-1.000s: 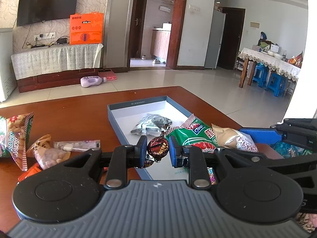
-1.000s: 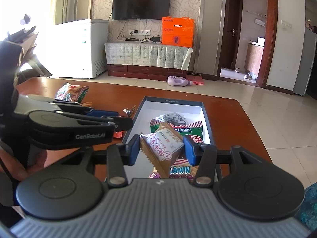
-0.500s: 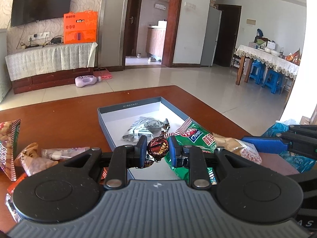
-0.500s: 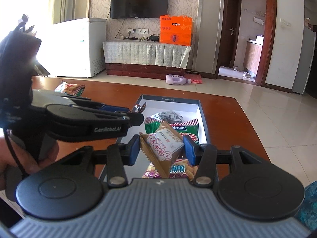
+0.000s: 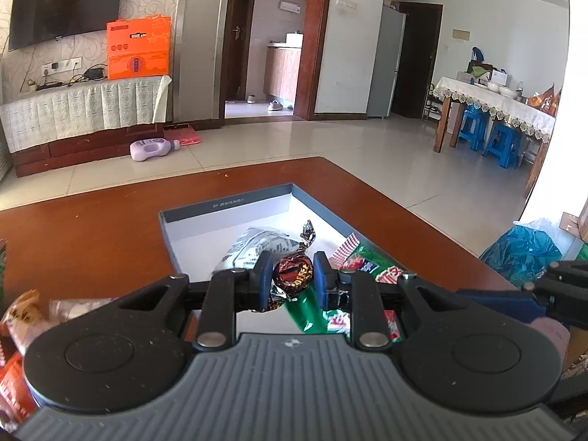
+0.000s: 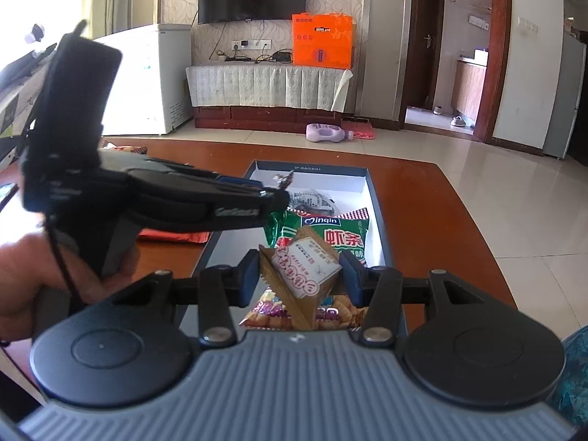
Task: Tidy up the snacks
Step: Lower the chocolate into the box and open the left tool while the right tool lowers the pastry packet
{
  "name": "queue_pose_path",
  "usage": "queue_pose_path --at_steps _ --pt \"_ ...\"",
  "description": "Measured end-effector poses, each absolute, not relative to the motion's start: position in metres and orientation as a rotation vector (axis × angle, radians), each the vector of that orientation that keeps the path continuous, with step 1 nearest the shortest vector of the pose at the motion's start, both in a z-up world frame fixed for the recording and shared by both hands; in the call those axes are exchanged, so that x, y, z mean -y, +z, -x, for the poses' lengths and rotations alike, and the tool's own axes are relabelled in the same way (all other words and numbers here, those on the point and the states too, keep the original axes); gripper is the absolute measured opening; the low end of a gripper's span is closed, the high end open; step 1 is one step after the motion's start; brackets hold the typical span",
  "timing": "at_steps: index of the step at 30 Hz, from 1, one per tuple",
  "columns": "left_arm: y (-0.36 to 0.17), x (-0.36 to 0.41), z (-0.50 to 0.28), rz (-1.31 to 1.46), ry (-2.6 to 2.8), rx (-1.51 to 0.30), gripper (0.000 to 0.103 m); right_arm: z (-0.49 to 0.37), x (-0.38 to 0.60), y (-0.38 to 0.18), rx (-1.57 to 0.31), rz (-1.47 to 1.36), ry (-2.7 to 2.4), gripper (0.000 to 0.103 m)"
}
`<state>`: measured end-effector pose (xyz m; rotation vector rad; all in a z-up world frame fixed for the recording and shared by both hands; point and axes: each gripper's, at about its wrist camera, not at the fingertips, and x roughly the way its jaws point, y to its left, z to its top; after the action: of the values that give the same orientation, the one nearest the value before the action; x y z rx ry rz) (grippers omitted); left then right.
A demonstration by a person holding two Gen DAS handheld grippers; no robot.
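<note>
Left gripper (image 5: 293, 275) clamps round brown foil-wrapped candy (image 5: 293, 275); right gripper (image 6: 299, 270) clamps tan paper snack packet (image 6: 302, 270). Both above shallow grey-rimmed white box (image 6: 376, 198); small candy could roll out, grippers collide.

Far end of the open box (image 6: 369, 183) bare white floor, room to pass, near half crowded by the green shrimp-stick bag (image 6: 330, 233) and silver packet (image 5: 257, 244), bare tabletop (image 5: 92, 235) beyond and left of the box, loose wrappers (image 5: 22, 316) at near left

right claw (image 6: 299, 273) clamps tan snack packet (image 6: 301, 275) above box (image 6: 378, 213).
</note>
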<state>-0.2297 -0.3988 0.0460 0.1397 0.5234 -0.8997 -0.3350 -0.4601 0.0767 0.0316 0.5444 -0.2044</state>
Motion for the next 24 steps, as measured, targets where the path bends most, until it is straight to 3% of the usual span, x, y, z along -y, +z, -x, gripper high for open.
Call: queue_pose_path --at_steps 10,14,24 --pt "0.034 0.437 0.21 -0.18 -0.9 -0.517 0.028 0.329 0.467 0.075 -0.571 -0.039 -0.209 0.05" --pt "0.034 0.445 0.21 -0.191 -0.906 -0.5 0.046 0.328 0.47 0.073 -0.576 -0.042 -0.214 0.05" --pt "0.036 0.441 0.212 -0.18 -0.906 -0.497 0.047 0.322 0.468 0.069 -0.58 -0.033 -0.227 0.05"
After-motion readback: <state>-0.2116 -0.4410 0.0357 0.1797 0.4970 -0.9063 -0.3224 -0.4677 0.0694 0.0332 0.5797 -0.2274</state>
